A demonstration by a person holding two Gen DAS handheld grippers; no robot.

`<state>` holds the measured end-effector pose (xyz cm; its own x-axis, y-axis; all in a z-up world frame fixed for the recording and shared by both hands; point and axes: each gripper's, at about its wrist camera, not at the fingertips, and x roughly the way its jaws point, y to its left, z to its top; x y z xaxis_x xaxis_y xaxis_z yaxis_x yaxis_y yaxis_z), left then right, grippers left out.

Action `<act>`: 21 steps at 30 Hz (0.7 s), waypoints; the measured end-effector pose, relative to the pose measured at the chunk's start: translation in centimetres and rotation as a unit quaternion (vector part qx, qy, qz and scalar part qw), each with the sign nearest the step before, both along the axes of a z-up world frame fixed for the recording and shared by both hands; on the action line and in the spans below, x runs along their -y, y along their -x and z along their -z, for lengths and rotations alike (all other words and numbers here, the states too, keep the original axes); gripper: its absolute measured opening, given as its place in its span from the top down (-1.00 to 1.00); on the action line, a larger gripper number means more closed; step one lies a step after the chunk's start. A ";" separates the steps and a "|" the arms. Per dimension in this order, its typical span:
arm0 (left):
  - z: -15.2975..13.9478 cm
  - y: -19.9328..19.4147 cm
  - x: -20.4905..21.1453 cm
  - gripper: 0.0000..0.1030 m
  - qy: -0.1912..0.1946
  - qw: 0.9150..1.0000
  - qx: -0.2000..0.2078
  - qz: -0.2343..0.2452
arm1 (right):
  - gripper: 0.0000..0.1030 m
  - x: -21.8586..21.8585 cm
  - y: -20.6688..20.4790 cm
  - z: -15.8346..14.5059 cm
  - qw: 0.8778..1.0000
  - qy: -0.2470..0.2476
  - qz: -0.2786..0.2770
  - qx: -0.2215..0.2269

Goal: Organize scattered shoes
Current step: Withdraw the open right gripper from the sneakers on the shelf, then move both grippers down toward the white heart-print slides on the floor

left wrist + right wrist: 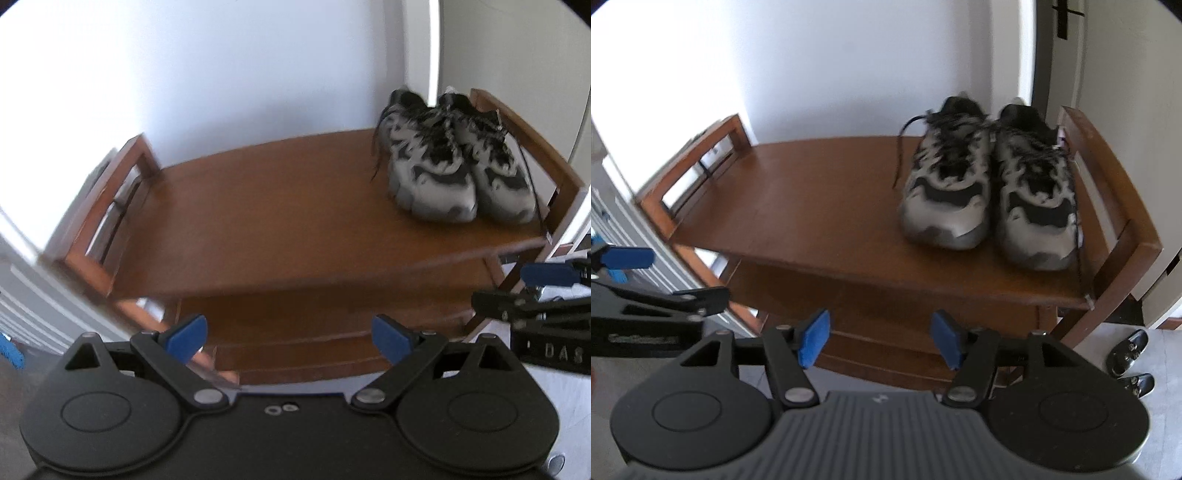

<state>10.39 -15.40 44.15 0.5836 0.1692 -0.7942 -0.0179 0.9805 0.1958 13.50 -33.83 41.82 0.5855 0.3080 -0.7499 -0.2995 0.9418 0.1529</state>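
A pair of grey and black sneakers [990,192] stands side by side on the right end of the top shelf of a brown wooden shoe rack [812,214], toes toward me. The same sneakers [458,158] and rack [277,221] show in the left wrist view. My left gripper [291,338] is open in front of the rack's lower shelves, nothing between its blue pads. My right gripper [879,341] is open too, empty, below the front edge of the top shelf. Each gripper shows at the edge of the other's view.
A white wall rises behind the rack, with a door frame [1038,74] at the right. Dark shoes [1130,354] lie on the grey floor at the rack's right foot. White slatted furniture [635,229] stands to the left. The rack has raised side rails [1108,192].
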 end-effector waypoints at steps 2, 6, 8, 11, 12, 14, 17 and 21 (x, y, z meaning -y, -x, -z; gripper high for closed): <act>0.5 2.5 -2.9 -0.88 -0.001 1.000 -0.005 -0.010 | -0.30 -1.9 1.3 0.1 1.000 0.000 0.005 -0.004; 1.4 7.4 -8.5 -0.88 -0.004 0.999 -0.012 -0.031 | -0.37 -7.2 5.0 0.4 1.000 -0.004 0.001 -0.014; 1.6 10.2 -11.5 -0.88 -0.007 0.999 -0.013 -0.045 | -0.37 -10.3 7.2 0.7 1.000 -0.006 -0.008 -0.021; 2.1 14.1 -15.5 -0.88 -0.011 0.998 -0.018 -0.059 | -0.37 -14.7 10.4 1.2 0.999 -0.010 -0.033 -0.033; 2.2 14.7 -16.1 -0.88 -0.013 0.998 -0.020 -0.061 | -0.37 -16.1 11.6 1.3 0.999 -0.010 -0.041 -0.034; 2.7 17.6 -18.7 -0.88 -0.026 0.996 -0.031 -0.074 | -0.37 -18.5 13.8 1.5 0.998 -0.008 -0.054 -0.035; 2.8 20.7 -21.2 -0.88 -0.028 0.995 -0.045 -0.085 | -0.37 -20.1 15.8 1.5 0.998 -0.009 -0.051 -0.038; 3.0 23.3 -22.9 -0.88 -0.030 0.994 -0.062 -0.086 | -0.37 -21.4 18.8 1.3 0.998 -0.009 -0.039 -0.051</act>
